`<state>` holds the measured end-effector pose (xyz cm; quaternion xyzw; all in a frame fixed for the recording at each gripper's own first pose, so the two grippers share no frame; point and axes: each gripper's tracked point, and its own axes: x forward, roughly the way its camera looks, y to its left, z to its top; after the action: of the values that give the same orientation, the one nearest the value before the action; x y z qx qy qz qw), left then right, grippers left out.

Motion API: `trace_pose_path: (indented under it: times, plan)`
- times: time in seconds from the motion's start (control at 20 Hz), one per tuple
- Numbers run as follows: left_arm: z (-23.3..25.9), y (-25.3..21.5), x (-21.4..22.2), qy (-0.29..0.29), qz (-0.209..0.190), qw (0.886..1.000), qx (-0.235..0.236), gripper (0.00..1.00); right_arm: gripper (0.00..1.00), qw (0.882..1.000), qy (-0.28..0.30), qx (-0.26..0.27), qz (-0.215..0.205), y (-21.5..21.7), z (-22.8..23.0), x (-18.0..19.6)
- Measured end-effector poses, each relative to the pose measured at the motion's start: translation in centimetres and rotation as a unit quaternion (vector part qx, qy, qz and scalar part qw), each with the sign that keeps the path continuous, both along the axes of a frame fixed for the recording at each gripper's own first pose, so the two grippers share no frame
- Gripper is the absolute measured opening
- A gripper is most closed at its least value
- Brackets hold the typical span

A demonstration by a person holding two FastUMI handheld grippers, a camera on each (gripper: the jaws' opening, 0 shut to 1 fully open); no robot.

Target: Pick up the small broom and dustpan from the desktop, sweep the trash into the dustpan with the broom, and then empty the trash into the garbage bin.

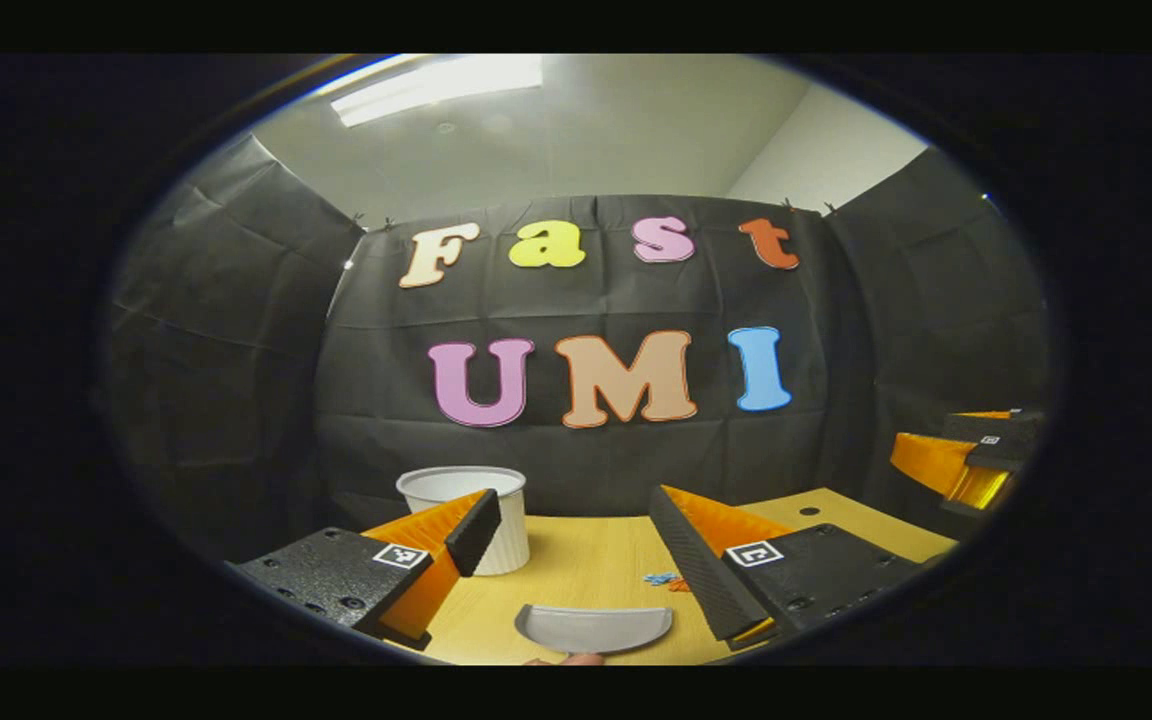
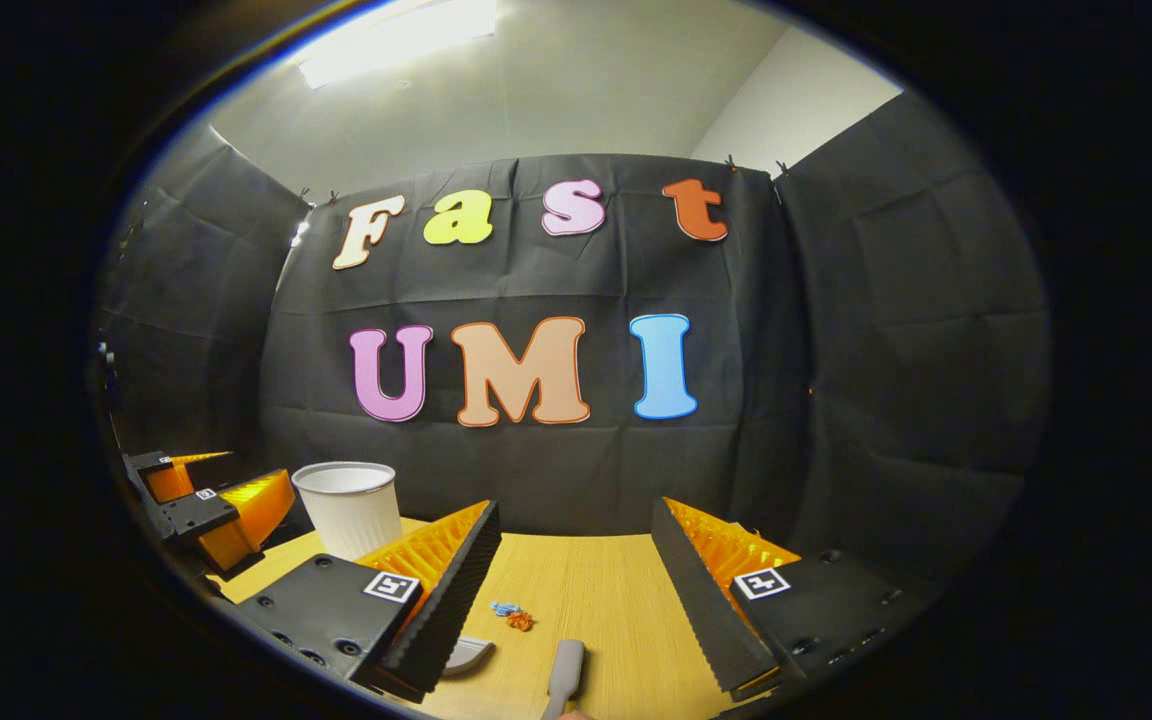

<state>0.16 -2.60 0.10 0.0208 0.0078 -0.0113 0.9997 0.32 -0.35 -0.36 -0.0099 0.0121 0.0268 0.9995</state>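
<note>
Two grippers hover above the desktop with nothing in either, so I'd judge the task is at its very first step: the pick-up has not begun. The left gripper (image 1: 576,545) has its jaws spread wide, and the grey dustpan (image 1: 593,628) lies flat on the wood just in front of and below it, between the two fingers as that camera sees them. The right gripper (image 2: 576,555) is likewise spread wide, and the pale handle of the small broom (image 2: 564,677) lies on the near edge of the table under it, pointing away from me; a corner of the dustpan peeks out to its left.

Next, I'd say each gripper needs to drop straight down and close: the left on the dustpan's edge or handle, the right around the broom handle. The dustpan is thin and lies flat, so getting a finger under it looks like the fiddly part.

The trash (image 2: 513,615) is a small cluster of blue and orange scraps, lying a little beyond the tools, near the middle of the table. The garbage bin (image 1: 472,515), a white ribbed tub, stands upright at the far left.

The table (image 2: 596,590) is light wood grain, bare apart from these things. Black cloth walls close it in on three sides, with a white ceiling and a strip light above.
</note>
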Motion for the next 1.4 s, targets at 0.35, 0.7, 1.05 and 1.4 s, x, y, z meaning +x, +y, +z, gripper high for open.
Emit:
trace_pose_path:
  times: [0.35, 0.7, 1.05, 1.4]
  plan:
    - [-1.3, -0.7, 0.5, 0.026, 0.014, 1.0, 0.005, 0.92, 0.98, 0.999, 0.035, -0.012, 0.036, -0.5, -2.3, 0.7]
    - [-7.1, 0.8, 0.6, 0.12, 0.027, 0.992, 0.004, 0.92, 0.98, 0.993, 0.097, -0.018, 0.061, 0.5, -6.4, 2.1]
    - [-17.6, 2.8, 0.1, 0.274, 0.017, 0.962, -0.009, 0.92, 0.98, 0.979, 0.2, 0.002, 0.047, 2.3, -13.2, 4.3]
    - [-26.3, 2.5, -3.7, 0.409, -0.017, 0.912, 0.02, 0.93, 0.99, 0.919, 0.389, -0.042, 0.037, 2.0, -25.1, 3.0]
